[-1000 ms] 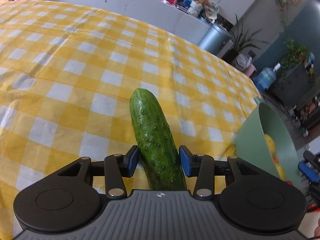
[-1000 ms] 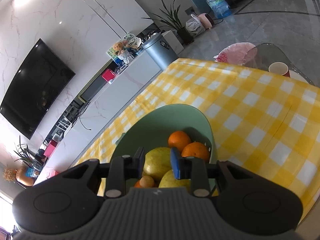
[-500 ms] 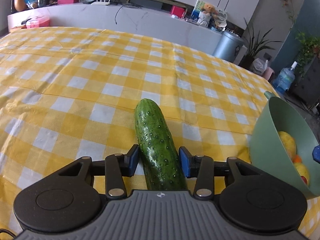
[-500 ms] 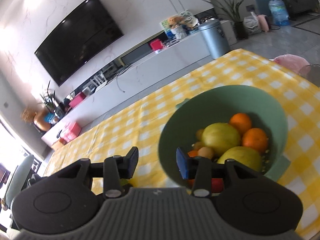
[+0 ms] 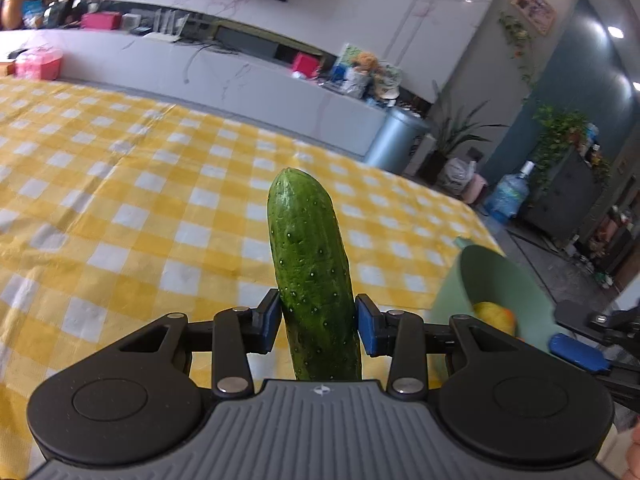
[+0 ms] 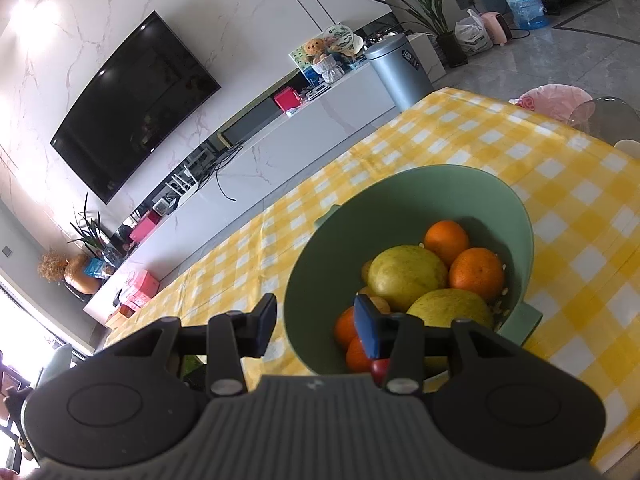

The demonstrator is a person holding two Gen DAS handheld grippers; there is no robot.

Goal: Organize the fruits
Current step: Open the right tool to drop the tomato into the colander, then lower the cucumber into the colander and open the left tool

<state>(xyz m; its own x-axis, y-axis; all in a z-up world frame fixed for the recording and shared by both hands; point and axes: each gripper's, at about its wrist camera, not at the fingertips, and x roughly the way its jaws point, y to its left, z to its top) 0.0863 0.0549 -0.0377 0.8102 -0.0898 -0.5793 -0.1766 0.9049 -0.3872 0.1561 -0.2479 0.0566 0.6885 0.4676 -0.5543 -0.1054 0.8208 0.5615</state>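
My left gripper (image 5: 317, 322) is shut on a green cucumber (image 5: 310, 256) and holds it above the yellow checked tablecloth (image 5: 120, 220), its tip pointing away. A green bowl (image 5: 504, 280) of fruit is at the lower right of the left wrist view. In the right wrist view the bowl (image 6: 328, 252) holds oranges (image 6: 476, 272), yellow-green pears (image 6: 406, 274) and a red fruit. My right gripper (image 6: 316, 326) is open and empty, its right finger over the bowl's near rim and its left finger outside it.
The tablecloth (image 6: 580, 200) covers the table around the bowl. A pink cushion (image 6: 548, 98) and a clear chair back (image 6: 608, 116) stand at the far right edge. A white cabinet (image 5: 240, 80) and a grey bin (image 5: 396, 136) lie beyond the table.
My left gripper has lifted the cucumber off the cloth and tilted up. My right gripper has opened and shifted left of the bowl's fruit.
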